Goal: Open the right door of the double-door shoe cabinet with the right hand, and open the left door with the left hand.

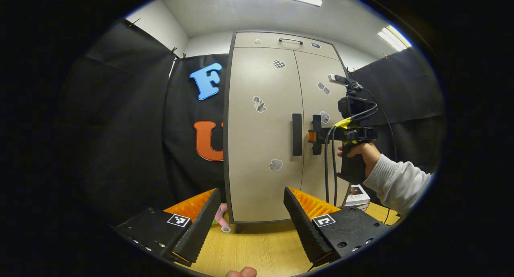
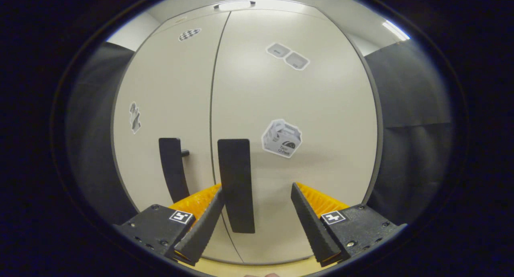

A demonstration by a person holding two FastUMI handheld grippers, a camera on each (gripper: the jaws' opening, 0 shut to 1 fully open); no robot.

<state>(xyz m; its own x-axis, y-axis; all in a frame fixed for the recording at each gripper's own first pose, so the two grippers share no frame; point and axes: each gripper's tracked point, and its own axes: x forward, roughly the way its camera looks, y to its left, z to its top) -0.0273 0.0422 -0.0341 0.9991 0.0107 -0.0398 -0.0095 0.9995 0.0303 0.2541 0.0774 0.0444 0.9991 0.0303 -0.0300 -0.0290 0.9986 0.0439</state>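
We've got the right claw (image 2: 255, 216) spread wide around the right door's handle (image 2: 237, 184), nothing gripped yet; rigid bar, light panel, take it mid-length; left claw (image 1: 249, 218) released, hanging back

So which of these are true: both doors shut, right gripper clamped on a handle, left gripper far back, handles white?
1. Both doors, left door and right door, are shut. True.
2. The right gripper is clamped on the right handle. False: its fingers are apart, the handle by one of them.
3. The left gripper hangs back from the cabinet. True.
4. The handles are white. False: black.
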